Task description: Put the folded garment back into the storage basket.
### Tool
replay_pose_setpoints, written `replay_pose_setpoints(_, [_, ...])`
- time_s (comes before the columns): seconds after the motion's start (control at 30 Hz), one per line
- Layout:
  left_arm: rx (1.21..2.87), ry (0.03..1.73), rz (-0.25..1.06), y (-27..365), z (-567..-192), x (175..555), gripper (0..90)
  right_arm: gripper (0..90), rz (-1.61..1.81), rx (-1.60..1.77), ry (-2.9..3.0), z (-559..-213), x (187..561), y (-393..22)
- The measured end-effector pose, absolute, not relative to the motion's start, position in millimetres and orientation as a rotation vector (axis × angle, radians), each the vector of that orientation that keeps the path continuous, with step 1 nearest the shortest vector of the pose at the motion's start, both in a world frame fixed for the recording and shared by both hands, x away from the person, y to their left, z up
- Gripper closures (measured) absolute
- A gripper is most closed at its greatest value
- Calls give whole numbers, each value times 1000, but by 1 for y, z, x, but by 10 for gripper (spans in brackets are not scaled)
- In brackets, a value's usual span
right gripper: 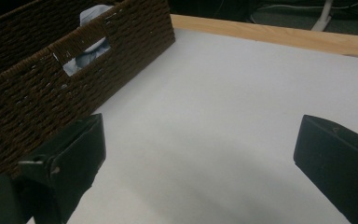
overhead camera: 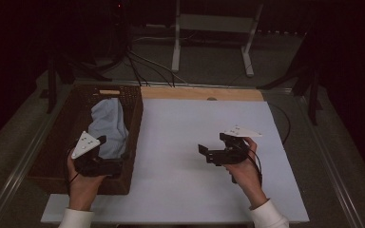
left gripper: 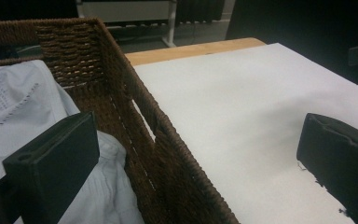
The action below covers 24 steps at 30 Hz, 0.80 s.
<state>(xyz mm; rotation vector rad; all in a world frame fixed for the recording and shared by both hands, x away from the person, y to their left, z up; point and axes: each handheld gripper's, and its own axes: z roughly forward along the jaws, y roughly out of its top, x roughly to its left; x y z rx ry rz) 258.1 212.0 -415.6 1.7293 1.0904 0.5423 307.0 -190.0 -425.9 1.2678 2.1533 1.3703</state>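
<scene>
High view: cloth [overhead camera: 108, 124] sits in the basket [overhead camera: 59, 142]; left gripper [overhead camera: 105, 156] hovers over its near end, right gripper [overhead camera: 208, 153] over the bare mat [overhead camera: 195, 128]. Left gripper view: jaws wide apart, straddling the basket wall, cloth not gripped. Right gripper view: jaws spread, empty. Looks barely started; grabbing the cloth is all still ahead.

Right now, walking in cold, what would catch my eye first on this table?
Probably the dark woven basket at the table's left edge, with a pale blue cloth bundled inside. Next, the two hand-held tools: the left gripper hangs open astride the basket's near wall, and the right gripper hovers open over the bare white tabletop.
</scene>
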Motion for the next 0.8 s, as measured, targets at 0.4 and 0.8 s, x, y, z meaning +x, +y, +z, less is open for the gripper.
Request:
replay_pose_setpoints(0.4, [1702,1097,527,214,-418,257,1,26,1382,1291,2106,-432,292,-224])
replay_pose_setpoints(0.8, [1694,1084,530,215,-419,255,1,26,1423,1318,2032,-432,275,-252])
